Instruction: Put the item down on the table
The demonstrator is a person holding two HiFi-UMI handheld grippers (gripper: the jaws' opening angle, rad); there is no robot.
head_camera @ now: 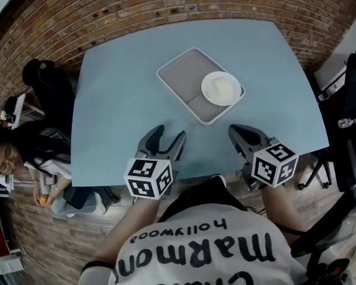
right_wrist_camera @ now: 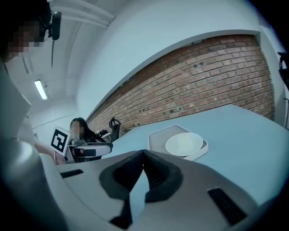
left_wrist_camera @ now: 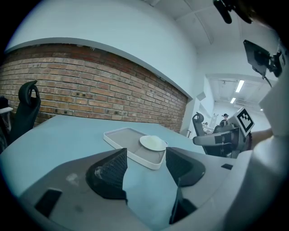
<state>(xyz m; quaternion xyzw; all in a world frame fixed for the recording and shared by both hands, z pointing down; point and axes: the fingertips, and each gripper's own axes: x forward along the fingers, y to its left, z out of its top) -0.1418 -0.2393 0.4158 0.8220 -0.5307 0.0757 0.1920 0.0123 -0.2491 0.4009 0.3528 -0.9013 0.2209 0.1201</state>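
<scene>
A white plate [head_camera: 221, 87] lies in the right corner of a grey tray [head_camera: 184, 74] on the light blue table [head_camera: 120, 106]. My left gripper [head_camera: 169, 134] hovers over the table's near edge, short of the tray, open with nothing between its jaws. In the left gripper view the tray [left_wrist_camera: 119, 135] and plate [left_wrist_camera: 153, 143] lie ahead of the open left gripper [left_wrist_camera: 145, 158]. My right gripper [head_camera: 234, 130] sits to the right, near the tray's corner, shut and empty. The right gripper view has the shut right gripper [right_wrist_camera: 143, 154] and, beyond it, the plate [right_wrist_camera: 184, 144].
A brick wall [head_camera: 173, 13] runs behind the table. A seated person [head_camera: 14, 151] and a black chair [head_camera: 47, 87] are at the left. Another black chair [head_camera: 353, 112] stands at the right. The table's near edge [head_camera: 104, 183] is just below the grippers.
</scene>
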